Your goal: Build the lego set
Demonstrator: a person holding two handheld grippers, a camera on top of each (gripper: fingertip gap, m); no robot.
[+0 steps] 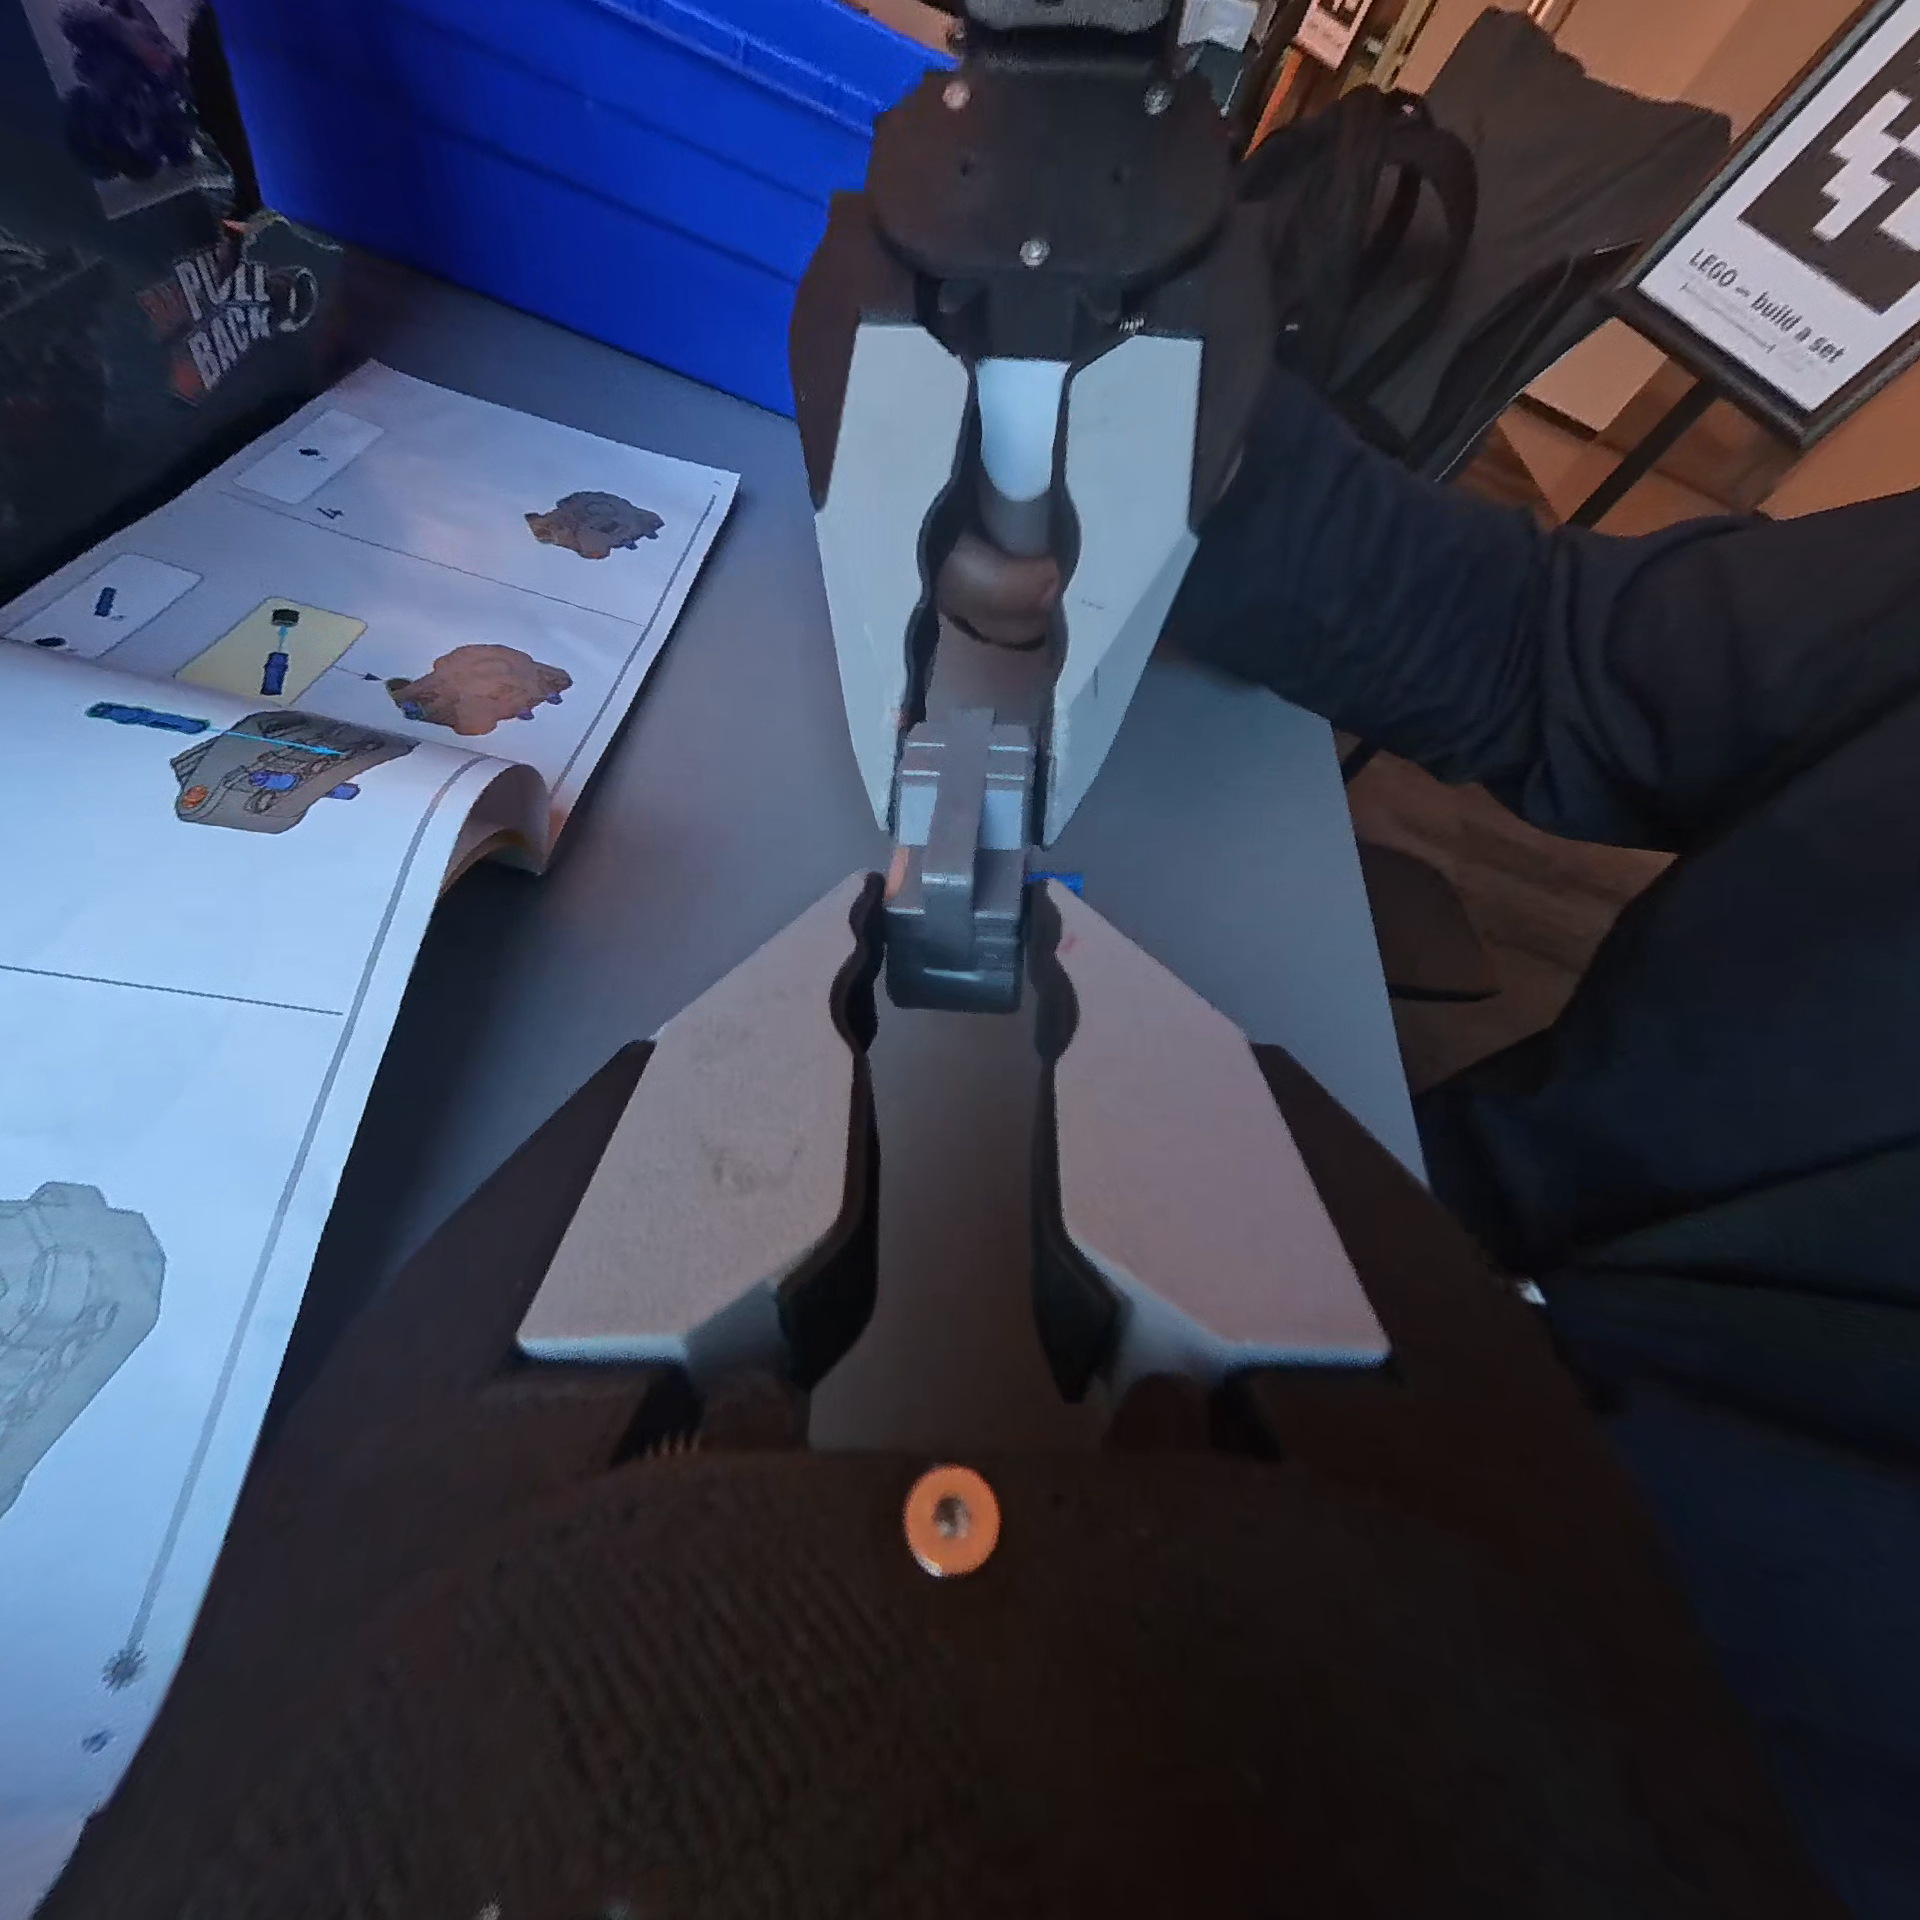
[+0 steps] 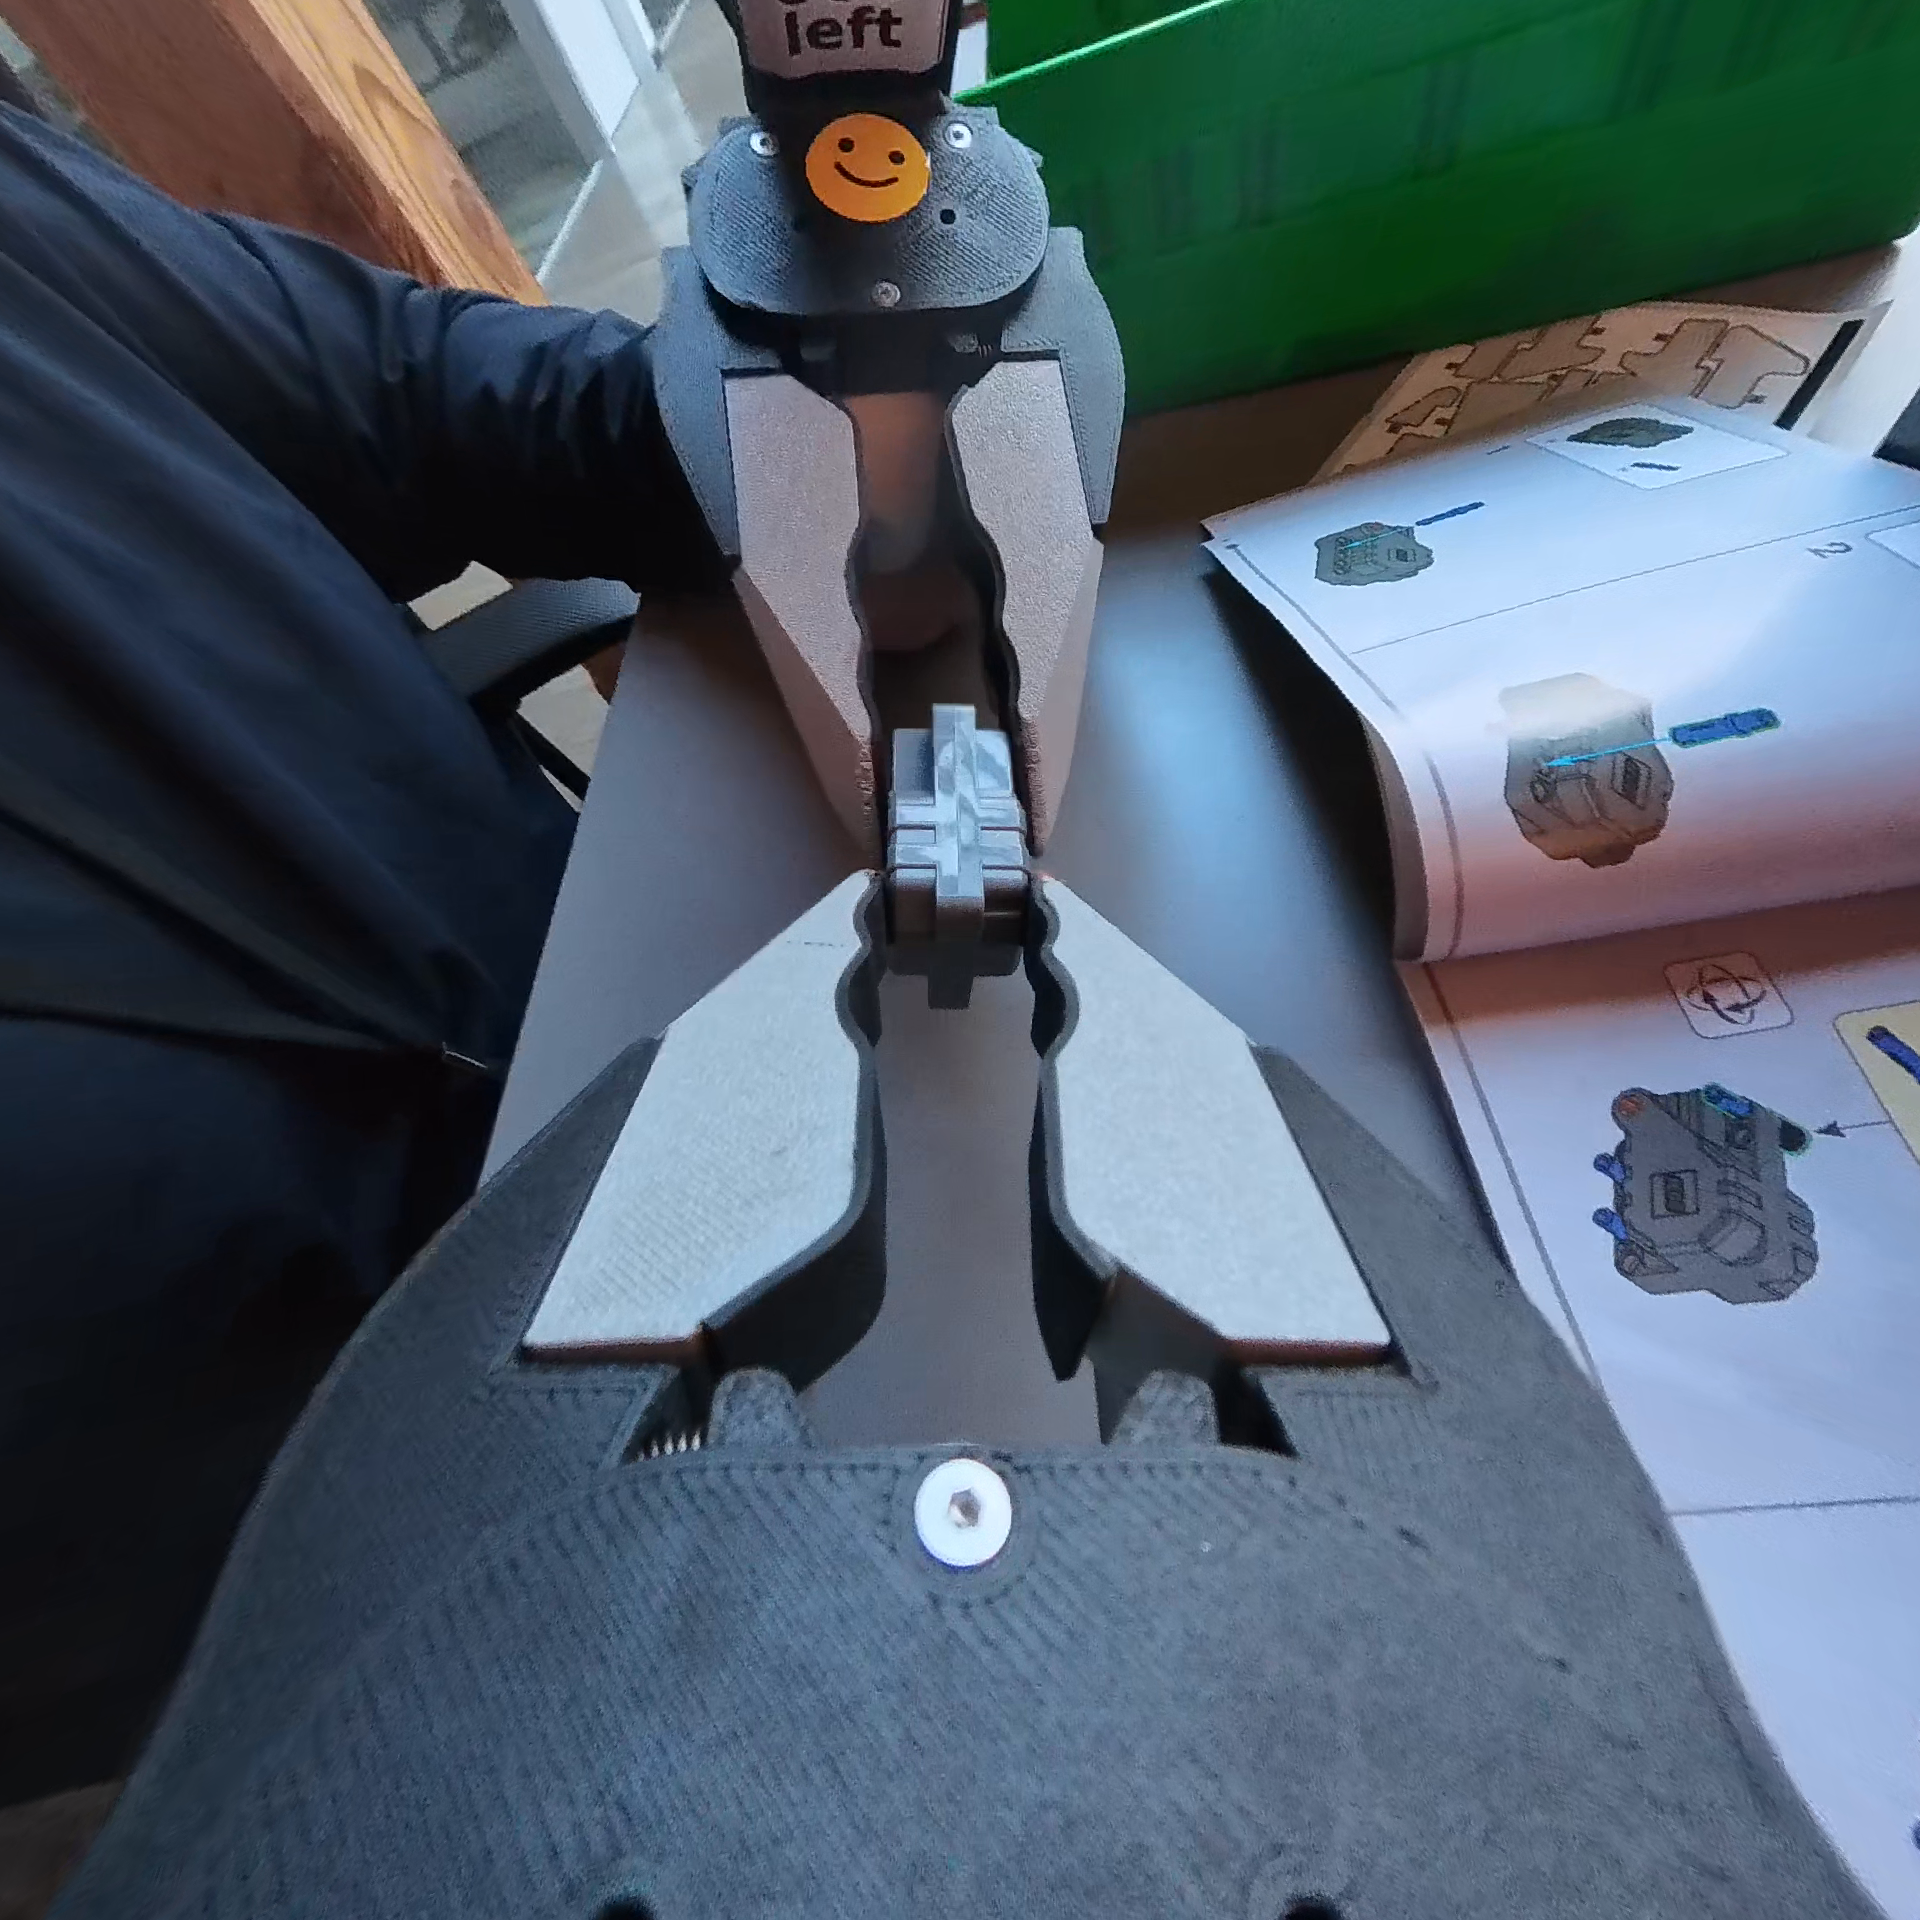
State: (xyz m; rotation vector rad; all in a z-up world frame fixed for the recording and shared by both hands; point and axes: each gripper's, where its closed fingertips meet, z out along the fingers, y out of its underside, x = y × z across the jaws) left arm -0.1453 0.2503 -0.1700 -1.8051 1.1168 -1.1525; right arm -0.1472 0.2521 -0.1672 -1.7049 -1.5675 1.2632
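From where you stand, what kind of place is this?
Probably an indoor hobby or demo workspace: a dark table with an open instruction booklet, blue and green storage bins, and a framed sign.

A grey lego block [image 1: 956, 914] sat between the pale grey fingers [image 1: 748, 1143] of the black left gripper [image 1: 954, 925]. To that gripper's left lay a white booklet [image 1: 208, 935] with orange and blue drawings, a blue bin [image 1: 540, 177] beyond. Beyond the right gripper [image 2: 951, 925], the other wore an orange smiley sticker [image 2: 868, 168], with a green bin [image 2: 1455, 187] at upper right.
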